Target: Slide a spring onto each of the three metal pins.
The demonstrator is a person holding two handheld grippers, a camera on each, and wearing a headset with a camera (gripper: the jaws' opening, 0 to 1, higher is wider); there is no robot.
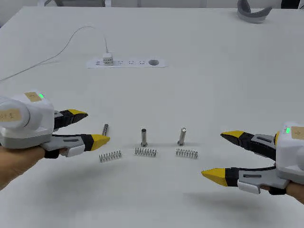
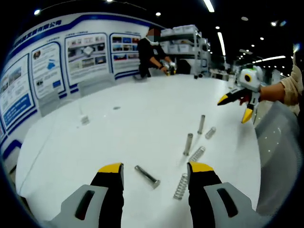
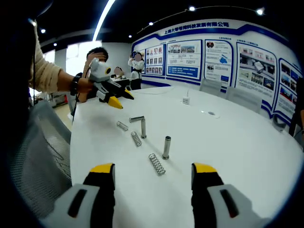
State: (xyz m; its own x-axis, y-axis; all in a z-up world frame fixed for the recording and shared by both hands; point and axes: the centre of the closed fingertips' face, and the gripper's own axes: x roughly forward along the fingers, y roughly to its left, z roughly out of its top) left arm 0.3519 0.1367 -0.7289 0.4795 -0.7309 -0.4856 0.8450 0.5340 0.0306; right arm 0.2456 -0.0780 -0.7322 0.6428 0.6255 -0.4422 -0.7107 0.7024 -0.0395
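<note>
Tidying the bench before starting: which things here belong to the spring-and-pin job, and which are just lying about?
Job: three pins, three springs.
Lying about: power strip, charger, grey band.

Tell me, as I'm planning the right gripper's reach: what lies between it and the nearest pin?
In the right gripper view, one loose spring lies on the table between the right gripper and that pin; the rest is bare.

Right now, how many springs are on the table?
3, in a row on the table: left spring near the left gripper, middle spring before the middle pin, right spring before the right pin. None looks hidden.
</note>
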